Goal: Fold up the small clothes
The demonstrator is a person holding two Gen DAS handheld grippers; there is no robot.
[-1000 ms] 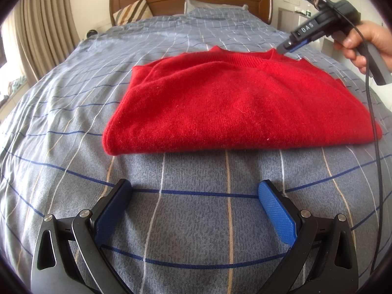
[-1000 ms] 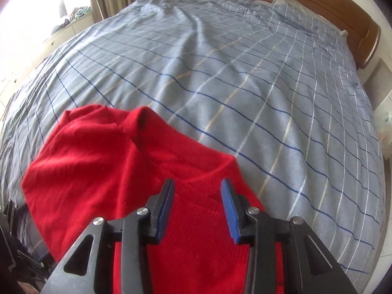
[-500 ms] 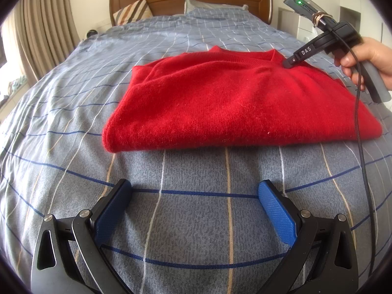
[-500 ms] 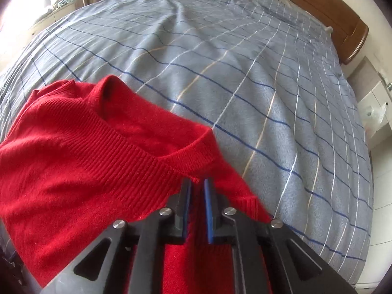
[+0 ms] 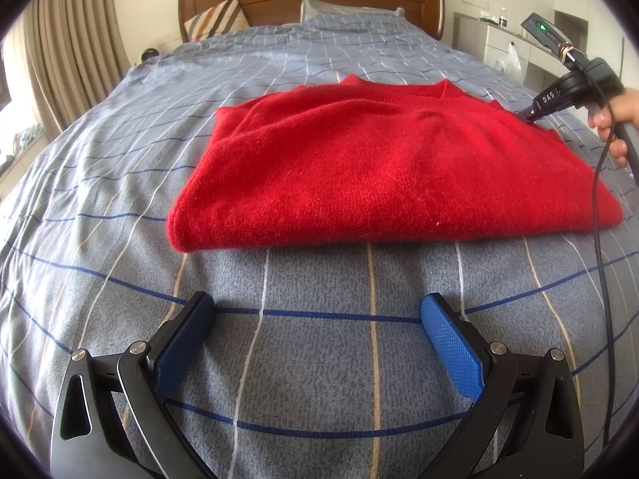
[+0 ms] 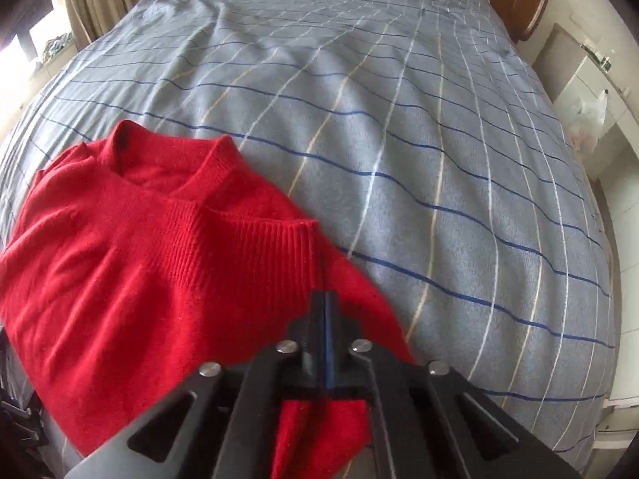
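Black two-finger right gripper (image 6: 325,299) clamps the edge of a red knitted sweater (image 6: 131,279) on a grey-blue checked bedspread (image 6: 399,119).

The blue-padded jaws are pressed together on a fold of the knit just beside the ribbed band, near the bedspread's near-left edge. The sweater's round neckline lies toward the middle of the bed, and a brown wooden headboard (image 6: 535,4) closes the far-right corner.
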